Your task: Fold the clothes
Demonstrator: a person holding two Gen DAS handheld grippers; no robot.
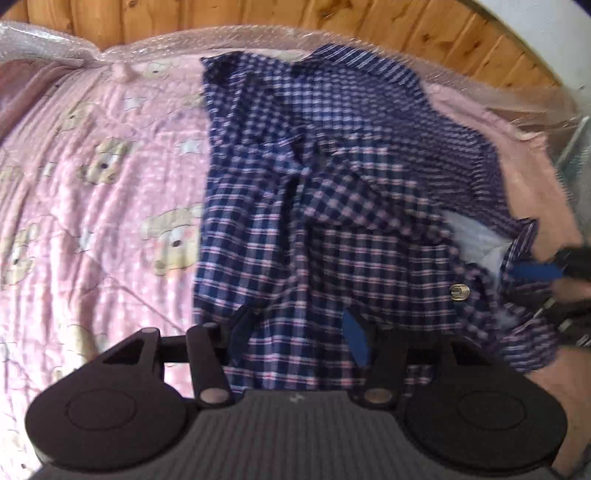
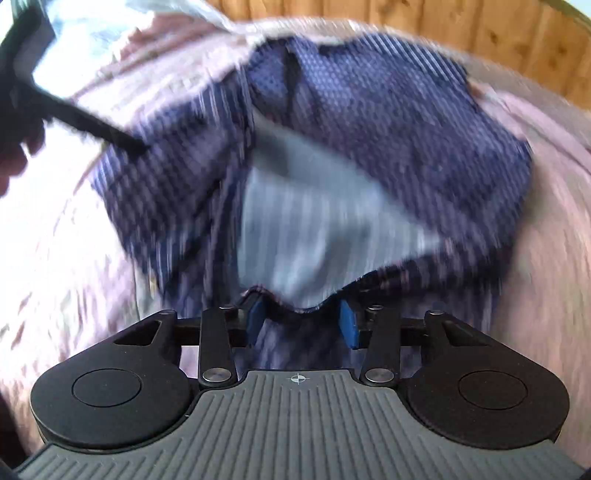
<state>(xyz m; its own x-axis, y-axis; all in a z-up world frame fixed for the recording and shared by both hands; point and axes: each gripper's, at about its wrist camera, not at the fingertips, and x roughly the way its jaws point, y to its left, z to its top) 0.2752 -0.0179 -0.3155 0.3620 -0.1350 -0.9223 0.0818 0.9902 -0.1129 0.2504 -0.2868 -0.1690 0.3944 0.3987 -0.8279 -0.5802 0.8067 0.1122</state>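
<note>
Folding has barely started, by my read: the plaid shirt [image 1: 332, 206] lies rumpled on the bed over the pink bear-print quilt [image 1: 103, 177], sleeves and front panels bunched toward the middle, pale inner lining [image 2: 325, 229] exposed where one panel is flipped open. No clean crease or squared edge visible anywhere. The left gripper [image 1: 299, 336] sits at the near hem with its blue pads spread, cloth lying between them but not pinched. The right gripper [image 2: 301, 323] is at a dark edge of the shirt, pads also spread, hem sagging between them; that view is motion-blurred so contact is unclear. In the left view the right gripper shows at the far right beside the collar area. Plastic wrap [image 1: 229, 40] and a wooden wall [image 1: 406, 22] lie beyond the quilt. Left to do, likely: flatten, fold sleeves in, fold body.
</note>
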